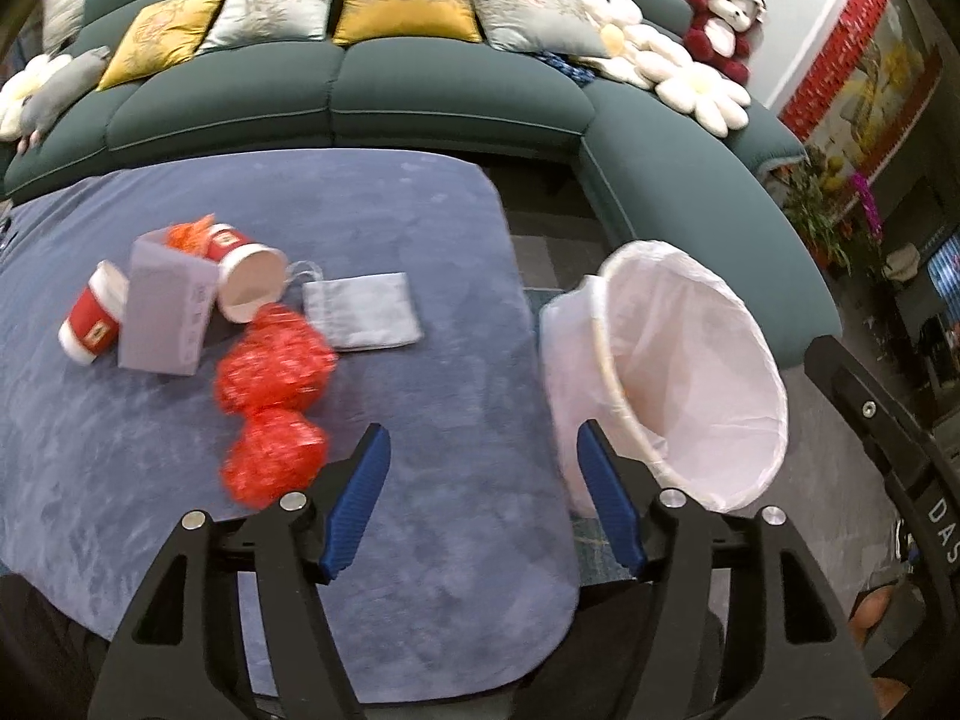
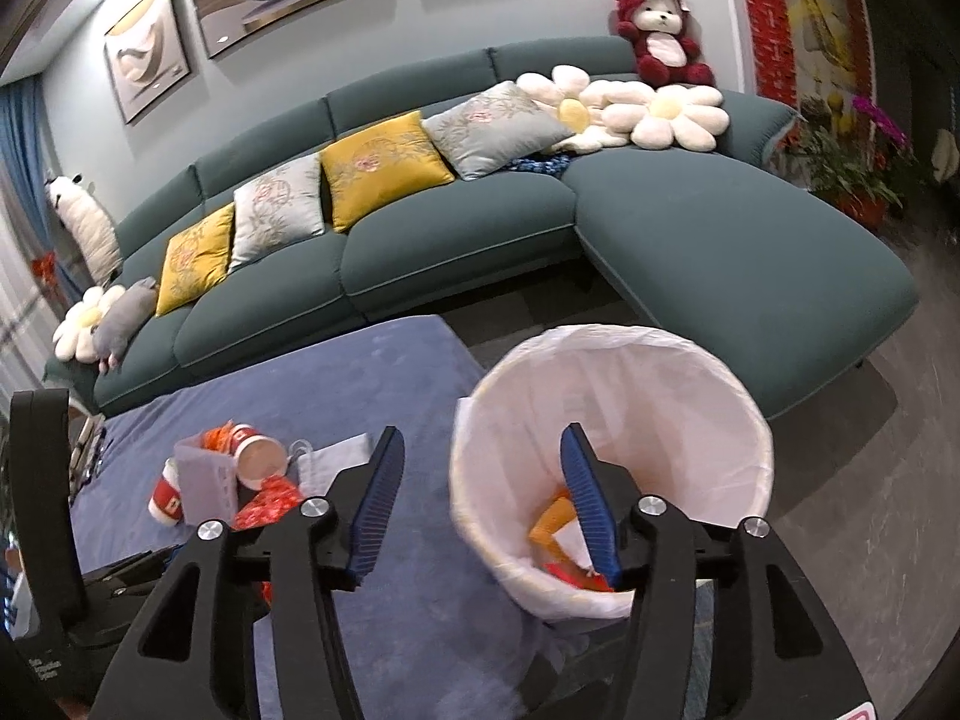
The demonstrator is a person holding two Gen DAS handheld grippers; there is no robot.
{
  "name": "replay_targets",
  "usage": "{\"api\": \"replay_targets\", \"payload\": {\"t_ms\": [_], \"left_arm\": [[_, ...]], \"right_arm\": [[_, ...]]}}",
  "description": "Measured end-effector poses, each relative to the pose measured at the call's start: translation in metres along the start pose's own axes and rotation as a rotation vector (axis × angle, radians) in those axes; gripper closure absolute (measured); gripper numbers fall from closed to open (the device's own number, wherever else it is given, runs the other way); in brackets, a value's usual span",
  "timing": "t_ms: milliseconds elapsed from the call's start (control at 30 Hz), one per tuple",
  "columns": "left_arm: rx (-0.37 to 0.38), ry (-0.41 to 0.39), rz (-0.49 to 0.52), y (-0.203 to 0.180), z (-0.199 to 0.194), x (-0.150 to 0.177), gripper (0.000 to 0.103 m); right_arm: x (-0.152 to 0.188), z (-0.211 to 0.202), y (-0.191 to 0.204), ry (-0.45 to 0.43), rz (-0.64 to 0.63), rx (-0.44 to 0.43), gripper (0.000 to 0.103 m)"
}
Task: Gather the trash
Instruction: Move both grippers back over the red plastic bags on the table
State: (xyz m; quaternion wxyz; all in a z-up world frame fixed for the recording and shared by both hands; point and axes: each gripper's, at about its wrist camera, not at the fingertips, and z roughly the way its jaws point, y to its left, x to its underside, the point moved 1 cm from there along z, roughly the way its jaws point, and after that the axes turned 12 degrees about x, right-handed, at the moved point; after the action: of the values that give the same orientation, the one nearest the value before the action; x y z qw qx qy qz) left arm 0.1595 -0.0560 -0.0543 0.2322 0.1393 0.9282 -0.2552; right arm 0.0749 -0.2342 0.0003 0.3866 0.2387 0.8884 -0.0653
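The job is partly done. The lined waste bin (image 2: 612, 468), standing on the floor just off the right edge of the tabletop (image 1: 420, 570), already holds a few orange and white scraps at its bottom, seen in the right wrist view. Most of the litter is not yet collected and lies in a loose cluster on the left part of the blue-covered tabletop.

What remains there: two red paper cups, one (image 1: 93, 315) tipped at the far left of the heap and another (image 1: 249, 279) lying on its side with its white mouth facing near; a grey carton (image 1: 165, 315) leaning between them; some orange netting (image 1: 189, 234) behind the carton; a grey drawstring pouch (image 1: 363, 312) lying flat to the right; and two puffy red mesh wrappers (image 1: 273, 408) nearest the camera, slightly blurred.

The left claw (image 1: 483, 504) stands wide with nothing between its blue pads, hanging over bare tabletop just right of the red mesh. The right claw (image 2: 480, 510) is also wide and empty, poised above the bin's near rim.
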Motion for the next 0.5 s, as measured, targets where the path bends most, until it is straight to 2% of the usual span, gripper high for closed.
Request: {"api": "replay_targets", "payload": {"t_ms": [233, 500], "left_arm": [[-0.007, -0.029, -0.073, 0.047, -0.027, 0.005, 0.041], [-0.042, -0.053, -0.133, 0.105, -0.051, 0.013, 0.041]], "right_arm": [[0.01, -0.008, 0.04, 0.012, -0.068, -0.039, 0.042], [0.031, -0.007, 0.095, 0.055, -0.152, -0.086, 0.039]]}}
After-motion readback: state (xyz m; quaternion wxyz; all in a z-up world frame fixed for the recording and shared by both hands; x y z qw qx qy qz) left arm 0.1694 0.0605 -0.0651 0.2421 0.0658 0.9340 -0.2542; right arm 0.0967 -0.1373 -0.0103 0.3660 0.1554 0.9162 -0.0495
